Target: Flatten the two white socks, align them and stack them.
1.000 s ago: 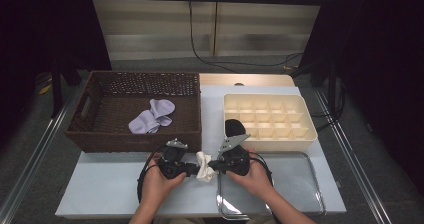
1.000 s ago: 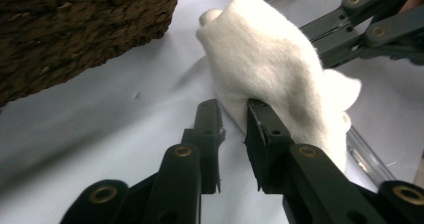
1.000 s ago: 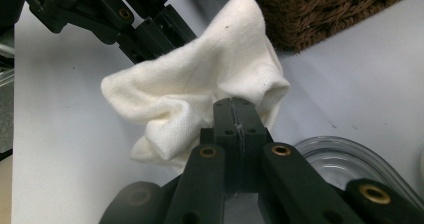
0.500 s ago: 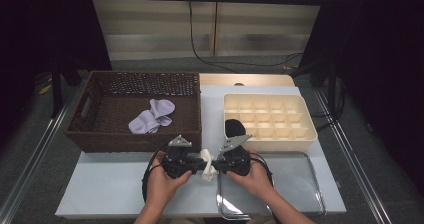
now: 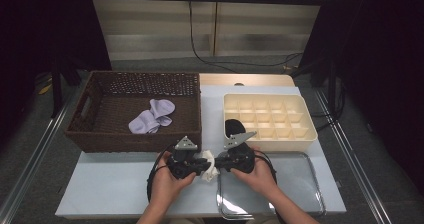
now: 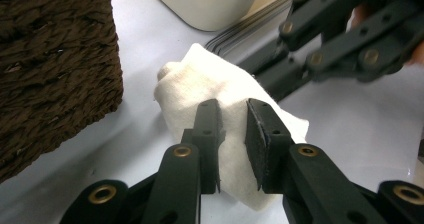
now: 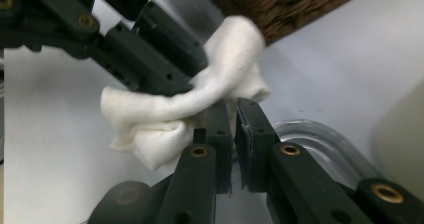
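A small white cloth point(image 5: 208, 163) is bunched up just above the table's front middle, held from both sides. My left gripper point(image 5: 199, 166) comes at it from the left and is shut on one end. In the left gripper view the cloth point(image 6: 210, 79) is pinched between my left gripper's point(image 6: 232, 106) two jaws. My right gripper point(image 5: 220, 162) faces it from the right. In the right gripper view my right gripper point(image 7: 231, 104) is shut on a twisted fold of the cloth point(image 7: 150, 119), and the left gripper point(image 7: 187, 81) clamps the far side.
A brown wicker basket point(image 5: 100, 134) at the left holds lilac socks point(image 5: 151, 115). At the right a cream divided box point(image 5: 305, 134) has a black item point(image 5: 232, 128) in its near-left corner. In front of the box lies a clear tray point(image 5: 300, 184).
Both grippers and the white cloth have drifted slightly to the right and away from the person. The hold on the cloth is unchanged.
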Demonstrator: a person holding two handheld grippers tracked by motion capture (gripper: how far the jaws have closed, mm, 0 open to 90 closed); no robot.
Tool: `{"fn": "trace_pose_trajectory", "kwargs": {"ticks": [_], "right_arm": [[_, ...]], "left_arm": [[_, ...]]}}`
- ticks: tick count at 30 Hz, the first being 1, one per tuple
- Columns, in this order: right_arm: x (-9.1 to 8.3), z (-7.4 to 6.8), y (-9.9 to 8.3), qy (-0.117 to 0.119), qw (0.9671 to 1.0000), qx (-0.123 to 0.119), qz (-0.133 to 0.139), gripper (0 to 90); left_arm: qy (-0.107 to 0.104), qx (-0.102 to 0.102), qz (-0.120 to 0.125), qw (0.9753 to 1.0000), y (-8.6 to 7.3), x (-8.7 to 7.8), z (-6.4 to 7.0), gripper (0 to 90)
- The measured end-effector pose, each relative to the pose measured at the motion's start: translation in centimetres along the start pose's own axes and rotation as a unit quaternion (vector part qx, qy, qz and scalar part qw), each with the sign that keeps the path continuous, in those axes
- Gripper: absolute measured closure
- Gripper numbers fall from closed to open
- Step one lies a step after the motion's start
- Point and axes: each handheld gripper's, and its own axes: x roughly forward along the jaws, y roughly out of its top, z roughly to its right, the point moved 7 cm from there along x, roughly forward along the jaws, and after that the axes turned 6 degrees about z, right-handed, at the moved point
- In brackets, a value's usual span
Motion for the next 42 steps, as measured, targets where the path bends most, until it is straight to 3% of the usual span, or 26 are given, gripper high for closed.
{"fn": "trace_pose_trajectory", "kwargs": {"ticks": [5,10,15,19,21,23,25,32,35,39,42], "right_arm": [[-1.1,0.4,1.5,-0.007,0.9995,0.012,0.029,82.6],[-0.4,-0.1,2.7,0.001,0.9991,0.015,0.039,80.9],[0.3,0.0,2.1,0.0,0.9995,0.021,0.023,84.7],[0.5,0.1,1.7,0.001,0.9996,0.027,0.01,87.5],[0.6,0.2,1.5,0.003,0.9995,0.031,0.01,87.6],[0.7,0.2,1.4,0.006,0.9992,0.038,0.012,87.3],[0.7,0.4,1.4,0.005,0.9987,0.048,0.017,86.5],[-0.3,0.0,2.2,-0.003,0.9985,0.047,0.028,76.2],[-0.4,-0.4,2.3,-0.005,0.9987,0.043,0.026,73.5],[-0.8,-0.7,2.4,0.004,0.9978,0.054,0.038,70.8],[-0.7,-0.9,2.2,0.004,0.9984,0.05,0.026,69.8]], "left_arm": [[0.005,0.008,-0.003,1.0,0.0,0.1,0.1,75.3],[0.011,0.013,-0.003,0.9998,0.0,0.1,0.2,75.3],[0.012,0.01,-0.006,0.9999,-0.1,0.0,0.1,74.6],[0.02,0.002,-0.017,0.9997,0.0,-0.7,-0.1,65.1],[0.021,0.0,-0.02,0.9996,-0.1,-0.9,-0.1,64.9],[0.021,0.009,-0.029,0.9993,-0.4,-0.8,0.0,65.0],[0.022,0.01,-0.03,0.9992,-0.5,-0.7,0.1,65.0],[0.024,0.006,-0.028,0.9993,-0.6,-0.7,0.2,64.4],[0.026,0.014,-0.033,0.999,-0.6,-0.7,0.2,64.3],[0.026,0.012,-0.03,0.9991,-0.6,-0.6,0.2,64.2],[0.027,0.012,-0.028,0.9991,-0.6,-0.6,0.2,64.1]]}}
